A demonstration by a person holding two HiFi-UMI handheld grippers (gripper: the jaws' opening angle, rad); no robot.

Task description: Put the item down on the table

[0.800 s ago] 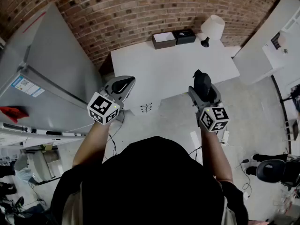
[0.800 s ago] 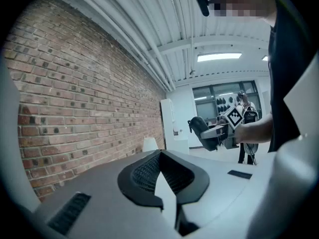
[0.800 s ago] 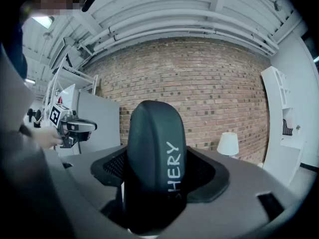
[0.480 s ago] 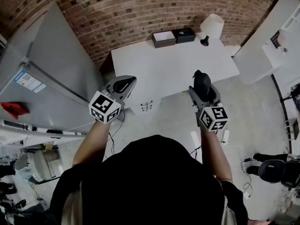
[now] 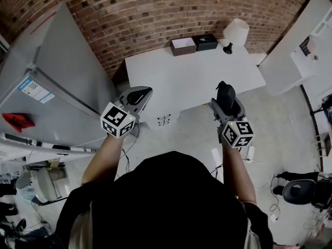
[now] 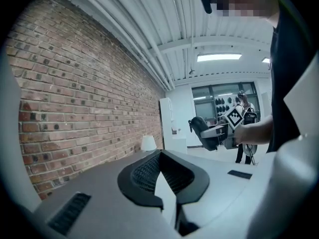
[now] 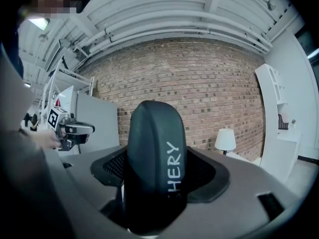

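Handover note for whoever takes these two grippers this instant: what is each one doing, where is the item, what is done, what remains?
Left gripper: jaws together, nothing between them, held in the air near the table's front left corner.
Right gripper: shut on the dark item, which stands up between the jaws and bears white letters reading "HERY".
White table: just ahead; a lamp and two boxes sit along its far edge.
Done: item is gripped, at the table's front edge.
Left: move it over the tabletop, lower it, open the right jaws.
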